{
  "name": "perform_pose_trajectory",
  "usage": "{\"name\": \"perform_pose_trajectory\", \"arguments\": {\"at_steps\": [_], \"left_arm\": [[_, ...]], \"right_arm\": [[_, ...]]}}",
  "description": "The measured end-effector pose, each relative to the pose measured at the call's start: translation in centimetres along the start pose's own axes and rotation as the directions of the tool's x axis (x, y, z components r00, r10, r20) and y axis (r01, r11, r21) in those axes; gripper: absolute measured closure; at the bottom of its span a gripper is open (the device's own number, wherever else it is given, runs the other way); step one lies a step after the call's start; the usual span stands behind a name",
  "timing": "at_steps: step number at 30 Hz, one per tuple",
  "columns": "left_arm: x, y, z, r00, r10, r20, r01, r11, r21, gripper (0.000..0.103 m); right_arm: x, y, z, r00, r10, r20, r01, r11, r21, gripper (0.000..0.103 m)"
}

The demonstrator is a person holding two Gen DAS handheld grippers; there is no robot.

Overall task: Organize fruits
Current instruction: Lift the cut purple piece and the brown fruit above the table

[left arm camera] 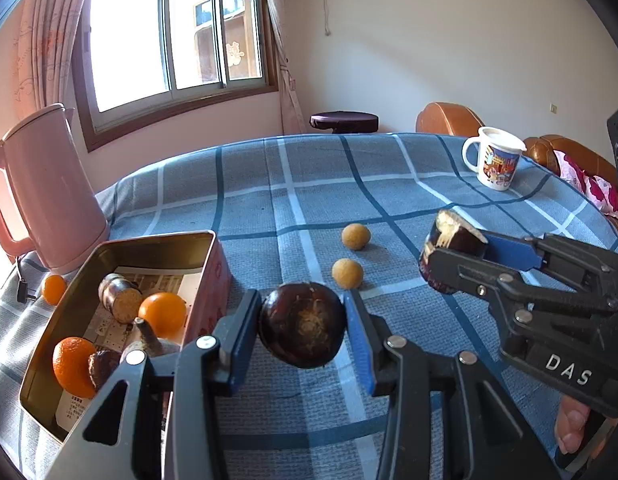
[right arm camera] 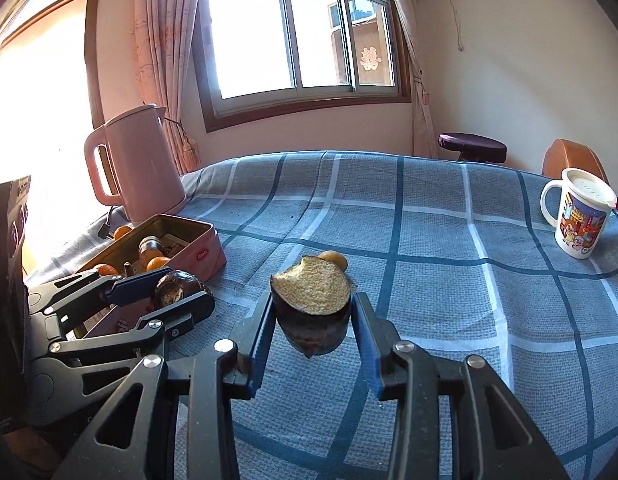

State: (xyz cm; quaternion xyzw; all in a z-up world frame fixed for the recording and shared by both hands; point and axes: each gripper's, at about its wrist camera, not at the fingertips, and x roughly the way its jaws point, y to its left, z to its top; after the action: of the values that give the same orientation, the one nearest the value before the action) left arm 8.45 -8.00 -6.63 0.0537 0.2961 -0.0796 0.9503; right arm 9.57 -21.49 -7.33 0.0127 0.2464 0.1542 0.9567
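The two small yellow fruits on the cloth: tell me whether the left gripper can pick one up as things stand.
Probably not yet. The left gripper is shut on a dark round fruit, so its jaws are full. The small yellow fruits lie uncovered just ahead on the tablecloth; it should drop its load into the tin first.

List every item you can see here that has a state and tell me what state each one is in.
Left hand-held gripper: shut on the round dark fruit.
Right hand-held gripper: shut on the cut dark fruit piece, pale flesh up.
Tin box: open, fruit inside.
Kettle: lid closed, upright.
Mug: upright, lid on.
Two tan round fruits: loose on the tablecloth.
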Motion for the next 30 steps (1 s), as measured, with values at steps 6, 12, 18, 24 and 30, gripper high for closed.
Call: {"name": "perform_pose_trajectory", "arguments": {"at_steps": [6,12,18,24,30], "left_arm": [[-0.7,0.0,-0.1,0.999,0.011,0.038,-0.011,1.0,0.006,0.059],[-1.1,0.0,-0.1,0.998,0.02,0.058,-0.02,1.0,0.003,0.059],[-1.7,0.2,-0.1,0.996,0.022,0.085,-0.021,1.0,-0.006,0.059],[-2.1,0.1,-0.2,0.994,0.026,0.105,-0.025,1.0,-0.005,0.059],[-2.4,0.0,-0.2,0.992,0.03,0.121,-0.03,1.0,-0.004,0.059]], "right_arm": [[-0.4,0.2,-0.1,1.0,0.007,0.019,-0.007,1.0,-0.013,0.062],[-0.9,0.4,-0.2,0.999,0.006,0.044,-0.005,1.0,-0.027,0.062],[-1.3,0.6,-0.2,0.998,0.005,0.068,-0.002,0.999,-0.039,0.062],[-1.8,0.8,-0.3,0.996,0.006,0.09,-0.001,0.999,-0.052,0.062],[-2.1,0.9,-0.3,0.994,0.008,0.11,-0.001,0.998,-0.058,0.062]]}}
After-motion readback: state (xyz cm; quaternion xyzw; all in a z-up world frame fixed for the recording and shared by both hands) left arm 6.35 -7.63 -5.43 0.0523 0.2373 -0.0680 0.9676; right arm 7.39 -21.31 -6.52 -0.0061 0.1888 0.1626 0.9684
